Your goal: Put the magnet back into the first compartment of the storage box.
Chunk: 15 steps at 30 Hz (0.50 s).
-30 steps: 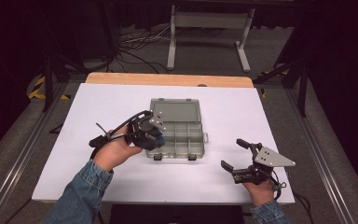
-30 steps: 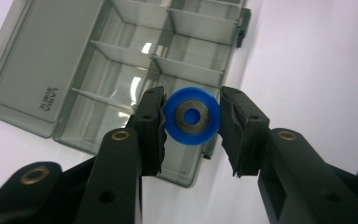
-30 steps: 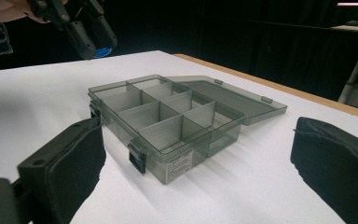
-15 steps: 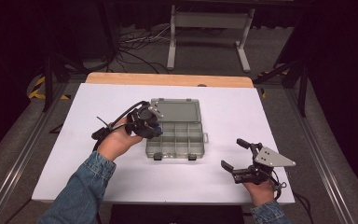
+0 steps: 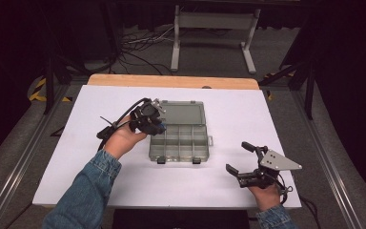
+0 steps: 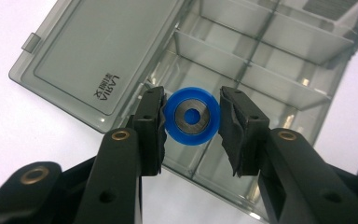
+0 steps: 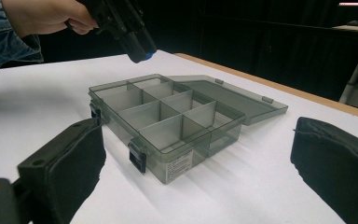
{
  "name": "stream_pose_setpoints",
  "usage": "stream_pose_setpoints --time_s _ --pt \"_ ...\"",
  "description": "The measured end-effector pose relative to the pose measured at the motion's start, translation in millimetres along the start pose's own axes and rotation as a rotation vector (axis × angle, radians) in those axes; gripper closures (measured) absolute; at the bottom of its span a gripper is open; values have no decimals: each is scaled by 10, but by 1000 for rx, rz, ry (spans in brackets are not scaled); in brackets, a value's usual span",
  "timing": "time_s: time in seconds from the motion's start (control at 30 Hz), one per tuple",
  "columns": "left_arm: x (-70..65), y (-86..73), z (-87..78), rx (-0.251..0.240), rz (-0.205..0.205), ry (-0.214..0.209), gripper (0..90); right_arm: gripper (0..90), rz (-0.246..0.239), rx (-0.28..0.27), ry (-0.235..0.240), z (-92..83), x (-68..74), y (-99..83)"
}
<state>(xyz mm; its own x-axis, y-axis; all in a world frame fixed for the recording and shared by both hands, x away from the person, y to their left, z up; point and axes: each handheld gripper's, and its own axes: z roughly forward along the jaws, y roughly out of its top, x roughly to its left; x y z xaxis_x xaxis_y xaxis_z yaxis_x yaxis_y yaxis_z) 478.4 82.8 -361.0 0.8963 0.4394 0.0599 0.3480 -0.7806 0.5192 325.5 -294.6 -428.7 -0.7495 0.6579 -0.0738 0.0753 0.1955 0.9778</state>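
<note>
White table (image 5: pixel 76 167) in a dark room; above the organizer box (image 5: pixel 181 138), left gripper (image 6: pixel 191 116) pinches a blue ring (image 6: pixel 190 116); right gripper (image 5: pixel 240 157) beside it, jaws spread

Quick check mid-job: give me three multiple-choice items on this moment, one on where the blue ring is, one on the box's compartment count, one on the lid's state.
1. Where is the blue ring?
A. lying on the white table
B. between the pads of the left hand-held gripper, above the box
C. in the right hand-held gripper

2. How many compartments does the box have?
A. four
B. twelve
C. eight

3. How is the lid?
A. open, lying flat
B. shut and latched
C. taken off

Answers: 1 B, the left gripper view shows the pads pressing its rim; 2 C, dividers make two rows of four; 3 A, it lies back on the table, still hinged.
</note>
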Motion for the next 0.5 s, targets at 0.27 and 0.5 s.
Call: stream_pose_setpoints --time_s 0.27,0.5 --pt "102 5 53 -6 -30 6 622 38 -1 1 1 -4 -3 0" --pt "123 0 144 24 -26 1 621 38 1 1 2 -4 -4 0"
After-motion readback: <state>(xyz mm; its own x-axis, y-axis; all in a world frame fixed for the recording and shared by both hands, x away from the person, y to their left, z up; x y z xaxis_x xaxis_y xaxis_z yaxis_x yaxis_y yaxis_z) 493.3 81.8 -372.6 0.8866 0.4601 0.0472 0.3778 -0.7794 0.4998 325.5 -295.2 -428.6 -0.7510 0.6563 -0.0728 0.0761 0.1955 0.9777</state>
